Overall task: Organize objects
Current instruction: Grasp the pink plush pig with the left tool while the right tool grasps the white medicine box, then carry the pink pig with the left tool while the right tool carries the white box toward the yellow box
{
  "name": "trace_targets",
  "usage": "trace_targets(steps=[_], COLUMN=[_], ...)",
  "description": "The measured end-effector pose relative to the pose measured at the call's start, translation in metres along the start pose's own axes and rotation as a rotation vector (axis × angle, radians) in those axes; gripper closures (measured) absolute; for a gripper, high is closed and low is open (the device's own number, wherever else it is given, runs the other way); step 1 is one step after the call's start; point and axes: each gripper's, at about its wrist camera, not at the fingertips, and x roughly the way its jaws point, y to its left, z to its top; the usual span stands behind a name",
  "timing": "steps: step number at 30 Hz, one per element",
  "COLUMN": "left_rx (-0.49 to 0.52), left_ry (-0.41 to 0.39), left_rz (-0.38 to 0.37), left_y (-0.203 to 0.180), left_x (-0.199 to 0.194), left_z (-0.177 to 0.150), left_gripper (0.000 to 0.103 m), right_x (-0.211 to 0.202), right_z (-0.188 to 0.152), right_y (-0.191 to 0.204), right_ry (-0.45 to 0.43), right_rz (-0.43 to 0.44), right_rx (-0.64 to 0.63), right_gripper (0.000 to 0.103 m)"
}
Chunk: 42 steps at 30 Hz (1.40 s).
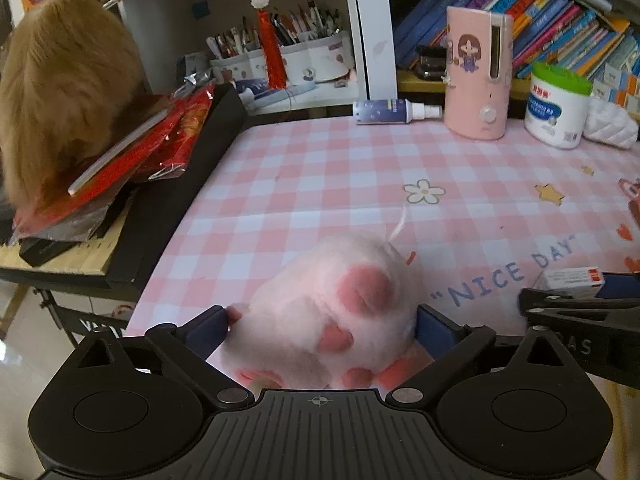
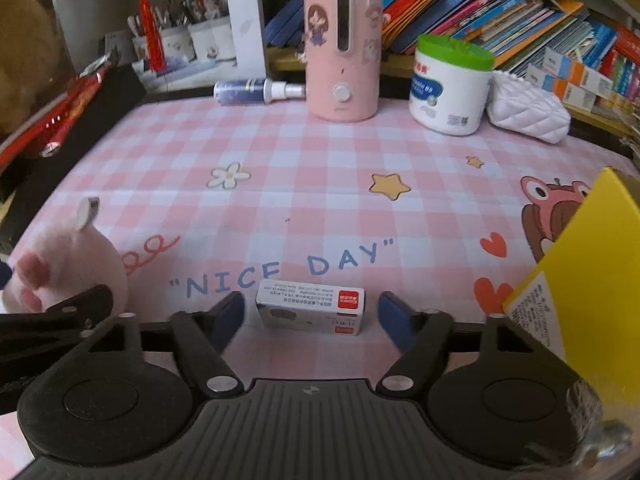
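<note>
A pink plush paw (image 1: 332, 300) with darker pink pads lies at the near left of the pink checked mat (image 1: 320, 168). My left gripper (image 1: 320, 320) stands wide open around it, a blue pad on either side at the edge of the fur, with no squeeze visible. A small white box with a red label (image 2: 310, 310) lies flat below the "NICE DAY" print. My right gripper (image 2: 310, 308) straddles it, open, with a slim gap between each pad and the box ends. The paw (image 2: 68, 256) also shows at the left in the right wrist view.
At the back stand a pink humidifier (image 2: 342, 48), a white jar with a green lid (image 2: 450, 88), a lying spray bottle (image 2: 256, 90) and a white quilted pouch (image 2: 528, 114). A yellow box (image 2: 580, 272) stands close on the right. Red packets (image 1: 140, 152) and a brown plush (image 1: 60, 92) pile up at the left.
</note>
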Motion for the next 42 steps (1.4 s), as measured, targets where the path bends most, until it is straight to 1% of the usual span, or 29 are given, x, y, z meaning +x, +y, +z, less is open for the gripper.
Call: trace_targets(steps=[1,3,6,9,10,11,12,13,16,19,22,31,38,42], left_rx=[0.008,0.017,0.035,0.105,0.118,0.119,0.109,0.095,0.062,0.022,0.012,-0.016,-0.045,-0.069], left_ry=[-0.001,-0.004,-0.002,0.010,-0.006,-0.014,-0.020,-0.029,-0.040,-0.036,-0.052,-0.073,-0.073,-0.084], left_rz=[0.005,0.012,0.028,0.062,0.064,0.061,0.063,0.061,0.041,0.005,-0.020,-0.073,-0.098,-0.127], left_y=[-0.001,-0.002,-0.004,-0.010,-0.010,-0.009,-0.006,-0.003,0.005,0.012,0.014,0.022,0.029,0.036], left_x=[0.002,0.006,0.011,0.021,0.021,0.022,0.022,0.020,0.011,-0.004,-0.026,-0.090,-0.134,-0.159], left_z=[0.000,0.001,0.001,-0.001,-0.002,-0.003,-0.003,-0.003,-0.007,-0.012,-0.020,-0.054,-0.086,-0.100], left_gripper=[0.003,0.002,0.002,0.002,0.003,0.003,0.008,0.010,0.015,0.015,0.015,0.015,0.015,0.015], right_x=[0.002,0.005,0.005,0.004,0.004,0.002,0.000,-0.003,-0.018,-0.036,-0.054,-0.091,-0.128,-0.151], right_z=[0.000,-0.001,-0.001,-0.002,-0.002,-0.002,-0.002,-0.003,-0.005,-0.008,-0.014,-0.047,-0.077,-0.092], right_y=[-0.001,-0.002,-0.003,-0.005,-0.005,-0.005,-0.006,-0.006,-0.006,-0.005,-0.002,0.013,0.019,0.022], right_ry=[0.008,0.007,-0.001,-0.010,-0.007,-0.003,0.000,-0.001,-0.030,-0.062,-0.080,-0.075,-0.083,-0.099], right_rz=[0.001,0.003,0.012,0.017,0.018,0.019,0.023,0.024,0.029,0.039,0.052,0.088,0.095,0.084], right_rx=[0.000,-0.001,-0.001,0.011,0.012,0.015,0.021,0.024,0.007,-0.012,-0.032,-0.063,-0.079,-0.100], right_gripper=[0.046,0.050,0.050,0.051,0.051,0.051,0.051,0.051,0.051,0.051,0.051,0.051,0.051,0.051])
